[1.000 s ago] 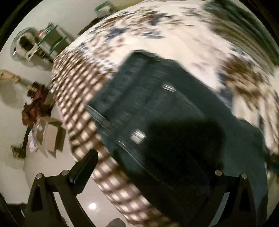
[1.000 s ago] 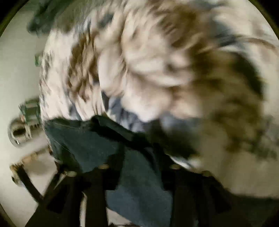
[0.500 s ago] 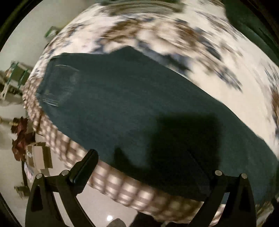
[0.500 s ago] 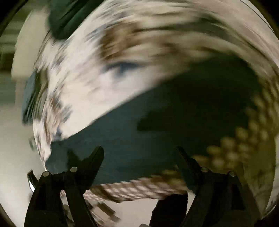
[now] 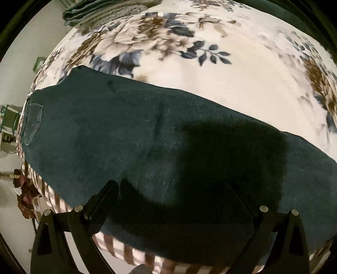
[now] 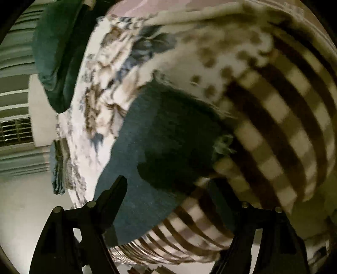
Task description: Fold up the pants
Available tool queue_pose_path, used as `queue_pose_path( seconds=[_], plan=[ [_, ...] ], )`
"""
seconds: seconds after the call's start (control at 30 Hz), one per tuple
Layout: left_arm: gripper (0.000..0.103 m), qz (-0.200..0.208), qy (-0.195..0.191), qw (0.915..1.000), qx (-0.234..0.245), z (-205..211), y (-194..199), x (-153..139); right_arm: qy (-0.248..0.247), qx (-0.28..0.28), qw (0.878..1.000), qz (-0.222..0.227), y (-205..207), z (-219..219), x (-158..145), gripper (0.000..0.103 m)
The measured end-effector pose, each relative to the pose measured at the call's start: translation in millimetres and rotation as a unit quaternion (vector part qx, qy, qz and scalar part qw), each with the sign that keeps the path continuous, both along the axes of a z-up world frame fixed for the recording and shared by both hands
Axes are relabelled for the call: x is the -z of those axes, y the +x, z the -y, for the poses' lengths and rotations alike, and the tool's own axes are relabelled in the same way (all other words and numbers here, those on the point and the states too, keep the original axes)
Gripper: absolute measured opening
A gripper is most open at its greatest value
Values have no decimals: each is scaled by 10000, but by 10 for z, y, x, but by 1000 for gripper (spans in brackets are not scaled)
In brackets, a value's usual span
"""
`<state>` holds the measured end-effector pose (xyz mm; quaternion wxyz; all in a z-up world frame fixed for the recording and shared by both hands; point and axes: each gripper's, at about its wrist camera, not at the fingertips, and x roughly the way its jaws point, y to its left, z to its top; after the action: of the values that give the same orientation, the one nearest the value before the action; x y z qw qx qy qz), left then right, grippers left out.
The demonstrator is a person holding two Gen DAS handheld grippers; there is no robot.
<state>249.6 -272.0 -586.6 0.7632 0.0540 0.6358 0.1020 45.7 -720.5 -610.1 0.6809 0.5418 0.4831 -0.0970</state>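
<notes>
Dark teal pants [image 5: 130, 134] lie stretched out flat along the near edge of a bed, waist and back pocket [image 5: 31, 124] at the far left. My left gripper [image 5: 174, 202] is open and empty, hovering just above the leg. In the right wrist view the pants [image 6: 160, 134] end in a frayed hem [image 6: 223, 145] near the checked bed edge. My right gripper [image 6: 179, 200] is open and empty above that leg end.
The bed has a floral blanket [image 5: 231, 63] with a brown checked border [image 6: 284, 126] hanging over the edge. Folded dark green cloth [image 5: 88, 12] lies at the bed's far side and shows in the right wrist view [image 6: 56, 52]. Clutter [image 5: 23, 196] sits on the floor at left.
Both grippers have swung along the bed from the waist toward the leg. The right gripper held pants fabric a second ago and is open now. The pants lie straight.
</notes>
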Motion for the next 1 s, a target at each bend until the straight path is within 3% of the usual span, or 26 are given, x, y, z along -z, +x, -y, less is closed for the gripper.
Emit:
queue_pose_path(
  seconds=[0.17, 0.3, 0.37, 0.4, 0.43, 0.47, 0.73, 0.87, 1.0],
  plan=[
    [103, -69, -171, 9998, -75, -40, 15, 86, 108, 2, 9986, 513, 196, -39, -48, 81],
    [103, -23, -241, 9997, -65, -26, -9, 146, 141, 152, 9975, 681, 415, -19, 55, 73],
    [103, 6, -266, 9996, -59, -13, -30, 171, 143, 257, 9969, 732, 512, -38, 91, 61],
    [103, 5, -293, 9995, -76, -12, -38, 180, 84, 282, 9972, 683, 545, -51, 83, 44],
    [103, -20, -312, 9995, -81, -11, -41, 180, -65, 278, 9979, 586, 589, -75, 54, 16],
    [103, -51, -325, 9994, -79, -11, -41, 170, -274, 241, 9981, 498, 647, -118, -11, 11],
    [103, 133, -349, 9980, -500, -406, -85, -141, -1365, -314, 9895, 361, 953, -702, -858, 10],
    [103, 319, -393, 9953, -827, -738, -186, -384, -1882, -844, 9779, 352, 1230, -1333, -1272, 10],
    [103, 514, -386, 9918, -1109, -1184, -220, -645, -2153, -1353, 9667, 290, 1506, -2101, -1421, 9]
  ],
)
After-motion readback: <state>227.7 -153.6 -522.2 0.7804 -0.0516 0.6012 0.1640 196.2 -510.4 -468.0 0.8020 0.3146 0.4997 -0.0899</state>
